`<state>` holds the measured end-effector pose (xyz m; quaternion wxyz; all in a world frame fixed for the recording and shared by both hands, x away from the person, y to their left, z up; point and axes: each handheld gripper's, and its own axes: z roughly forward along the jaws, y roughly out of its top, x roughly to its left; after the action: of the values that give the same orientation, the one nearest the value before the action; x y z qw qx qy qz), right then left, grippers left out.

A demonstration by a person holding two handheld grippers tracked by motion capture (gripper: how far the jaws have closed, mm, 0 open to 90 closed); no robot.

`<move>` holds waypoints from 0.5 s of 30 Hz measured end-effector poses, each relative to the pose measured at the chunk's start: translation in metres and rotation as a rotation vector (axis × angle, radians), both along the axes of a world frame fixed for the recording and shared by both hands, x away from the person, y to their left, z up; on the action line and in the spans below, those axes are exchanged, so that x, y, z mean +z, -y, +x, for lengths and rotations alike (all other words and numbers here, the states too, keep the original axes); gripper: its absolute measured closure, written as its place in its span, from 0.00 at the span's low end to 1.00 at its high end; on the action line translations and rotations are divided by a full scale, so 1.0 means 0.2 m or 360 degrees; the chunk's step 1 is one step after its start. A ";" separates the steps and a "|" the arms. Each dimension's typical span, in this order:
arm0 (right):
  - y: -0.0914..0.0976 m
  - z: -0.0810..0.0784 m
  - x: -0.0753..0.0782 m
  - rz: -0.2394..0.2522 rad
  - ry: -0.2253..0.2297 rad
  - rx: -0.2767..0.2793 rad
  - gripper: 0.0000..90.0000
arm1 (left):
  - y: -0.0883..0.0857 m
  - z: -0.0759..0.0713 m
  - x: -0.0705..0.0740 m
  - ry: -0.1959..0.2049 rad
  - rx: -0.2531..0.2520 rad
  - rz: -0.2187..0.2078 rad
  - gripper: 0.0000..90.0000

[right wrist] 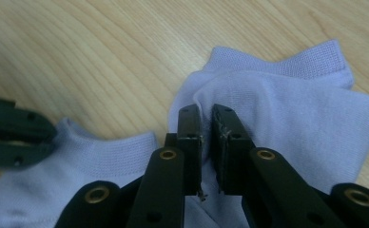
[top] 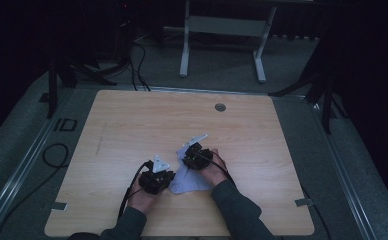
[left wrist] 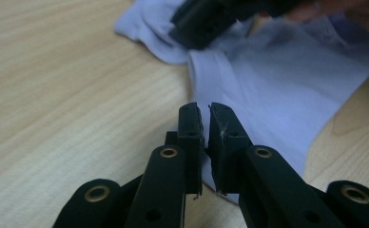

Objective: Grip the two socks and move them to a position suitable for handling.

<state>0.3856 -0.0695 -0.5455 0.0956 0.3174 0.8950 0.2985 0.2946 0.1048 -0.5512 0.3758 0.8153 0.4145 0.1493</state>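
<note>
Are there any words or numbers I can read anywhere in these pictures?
"ID": large dark letters on the grey floor left of the wooden table, in the high view.
No writing shows on the pale socks or on either tool.

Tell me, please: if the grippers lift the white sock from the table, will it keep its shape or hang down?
The white sock is thin knit cloth, already folded and wrinkled, so it would probably droop. It looks light. The right gripper pinches a fold, which suggests the cloth gathers easily, and the ribbed knit seems unlikely to slip.
</note>
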 end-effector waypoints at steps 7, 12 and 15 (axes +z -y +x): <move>-0.02 -0.01 0.00 -0.0001 -0.0001 0.0033 0.91 | 0.00 0.11 0.02 0.0013 0.0071 0.0014 0.99; -0.01 -0.01 0.00 0.0000 0.0001 0.0041 0.91 | 0.04 0.21 0.00 -0.0003 0.0086 0.0036 0.99; -0.01 -0.01 0.00 0.0002 0.0002 0.0048 0.91 | 0.06 0.25 0.00 -0.0001 0.0102 0.0040 0.99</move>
<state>0.3835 -0.0672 -0.5459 0.0916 0.3038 0.8995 0.3005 0.3445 0.0931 -0.5521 0.3605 0.8062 0.4387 0.1662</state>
